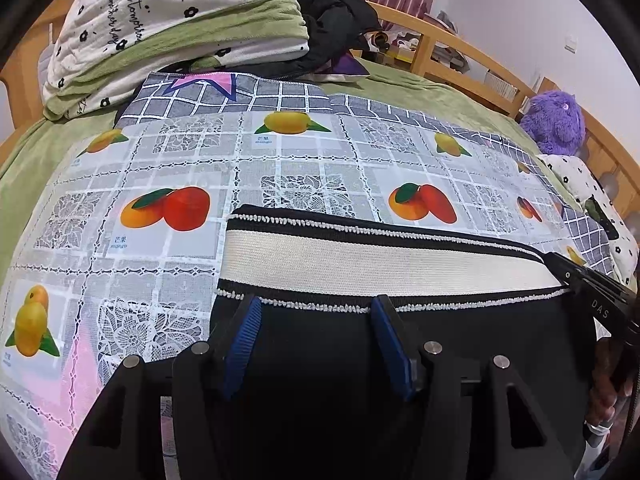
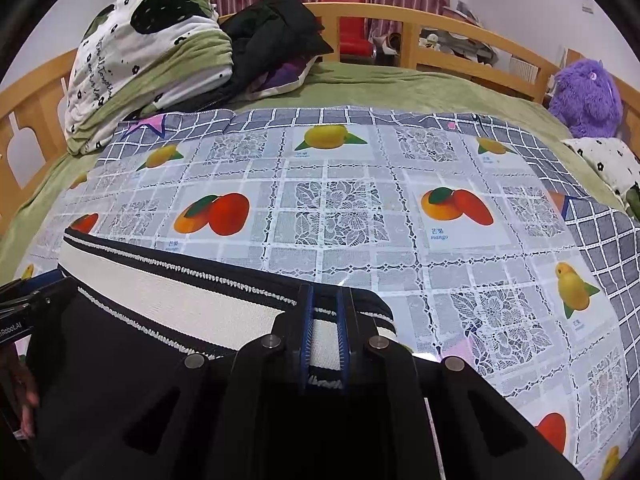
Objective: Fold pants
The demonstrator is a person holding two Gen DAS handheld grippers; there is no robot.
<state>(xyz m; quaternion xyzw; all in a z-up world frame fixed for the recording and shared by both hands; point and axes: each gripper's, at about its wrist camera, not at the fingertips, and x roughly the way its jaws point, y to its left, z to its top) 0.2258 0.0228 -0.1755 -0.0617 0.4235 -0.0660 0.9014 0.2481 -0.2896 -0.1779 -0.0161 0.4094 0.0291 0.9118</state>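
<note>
In the left wrist view, the black pants with a cream ribbed waistband point(image 1: 360, 264) lay on a mango-printed lace-pattern plastic cloth point(image 1: 320, 160) spread over the green bed point(image 1: 420, 88). The left hand-held gripper point(image 1: 316, 312) stood about half open over the black fabric just below the waistband, its blue pads pressing nothing. In the right wrist view, the right hand-held gripper point(image 2: 325, 320) was clamped nearly shut on the waistband's right end. A purple plush toy point(image 2: 586, 98) sat by the wooden bed rail point(image 2: 440, 32).
</note>
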